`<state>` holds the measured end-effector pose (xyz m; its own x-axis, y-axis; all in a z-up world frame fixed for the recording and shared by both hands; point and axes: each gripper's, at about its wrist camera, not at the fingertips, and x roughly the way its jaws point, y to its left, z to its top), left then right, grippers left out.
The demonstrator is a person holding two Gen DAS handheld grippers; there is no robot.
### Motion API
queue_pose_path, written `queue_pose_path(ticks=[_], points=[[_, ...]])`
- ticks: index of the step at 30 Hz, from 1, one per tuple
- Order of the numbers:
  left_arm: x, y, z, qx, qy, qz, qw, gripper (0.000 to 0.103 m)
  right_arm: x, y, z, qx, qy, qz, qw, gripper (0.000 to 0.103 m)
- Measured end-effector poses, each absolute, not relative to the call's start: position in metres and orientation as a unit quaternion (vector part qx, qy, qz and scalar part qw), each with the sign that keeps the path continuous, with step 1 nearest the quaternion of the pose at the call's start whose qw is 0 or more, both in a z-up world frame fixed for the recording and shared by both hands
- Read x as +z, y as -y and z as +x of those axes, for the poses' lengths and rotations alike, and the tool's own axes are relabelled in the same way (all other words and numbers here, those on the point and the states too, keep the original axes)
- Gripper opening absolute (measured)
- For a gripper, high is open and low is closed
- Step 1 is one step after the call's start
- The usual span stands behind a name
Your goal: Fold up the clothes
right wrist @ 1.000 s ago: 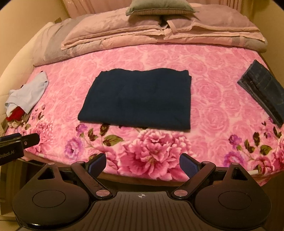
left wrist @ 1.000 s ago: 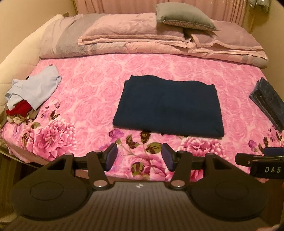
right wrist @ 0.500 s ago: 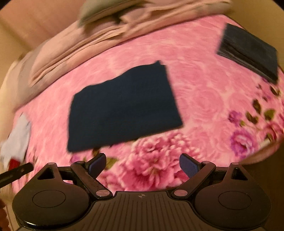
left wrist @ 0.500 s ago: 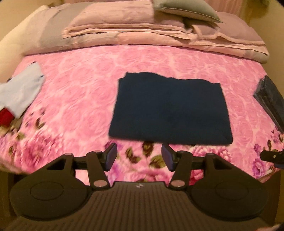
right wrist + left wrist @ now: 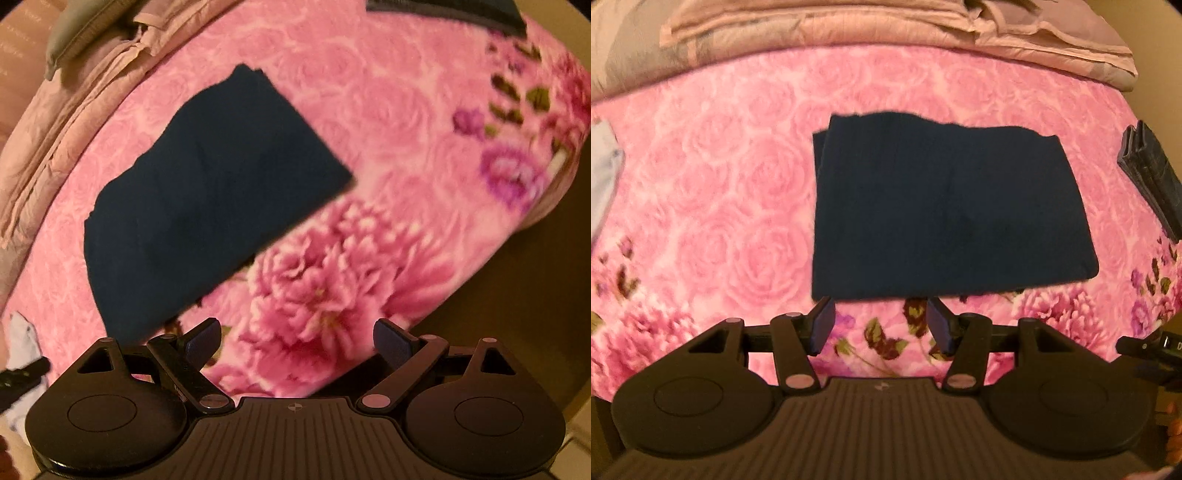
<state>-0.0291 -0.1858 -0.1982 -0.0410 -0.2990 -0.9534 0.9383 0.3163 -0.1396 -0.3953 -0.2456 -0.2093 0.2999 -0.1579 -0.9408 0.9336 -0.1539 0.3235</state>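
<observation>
A dark navy garment (image 5: pixel 945 214) lies folded into a flat rectangle on the pink rose-print bedspread (image 5: pixel 713 199). My left gripper (image 5: pixel 881 326) is open and empty, hovering just short of the garment's near edge. In the right wrist view the same navy garment (image 5: pixel 207 199) appears tilted, and my right gripper (image 5: pixel 297 341) is open and empty over the bedspread (image 5: pixel 388 122) near the garment's near right corner. The other gripper's tip (image 5: pixel 1145 347) shows at the right edge of the left wrist view.
A folded dark denim piece (image 5: pixel 1152 177) lies at the right side of the bed. A light blue garment (image 5: pixel 602 173) lies at the left. Pink-grey pillows and quilt (image 5: pixel 849 26) are stacked along the headboard. The bed's corner drops off at the right (image 5: pixel 546 206).
Both grippers have moved in closer to the navy garment. The right one has rolled so the bed looks tilted. Both stayed open.
</observation>
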Motion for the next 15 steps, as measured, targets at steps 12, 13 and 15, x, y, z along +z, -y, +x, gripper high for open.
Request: queue_pose_path(ticks=[12, 13, 15], points=[[-0.308, 0.142, 0.02, -0.397, -0.647, 0.095, 0.644, 0.051, -0.303, 0.264, -0.453, -0.507, -0.133, 0.666, 0.53, 0.092], [-0.316, 0.14, 0.023, -0.389, -0.653, 0.074, 0.646, 0.051, -0.31, 0.267, -0.455, -0.507, -0.126, 0.667, 0.531, 0.092], [-0.332, 0.134, 0.028, -0.372, -0.663, 0.033, 0.649, 0.051, -0.325, 0.272, -0.46, -0.505, -0.107, 0.672, 0.531, 0.092]])
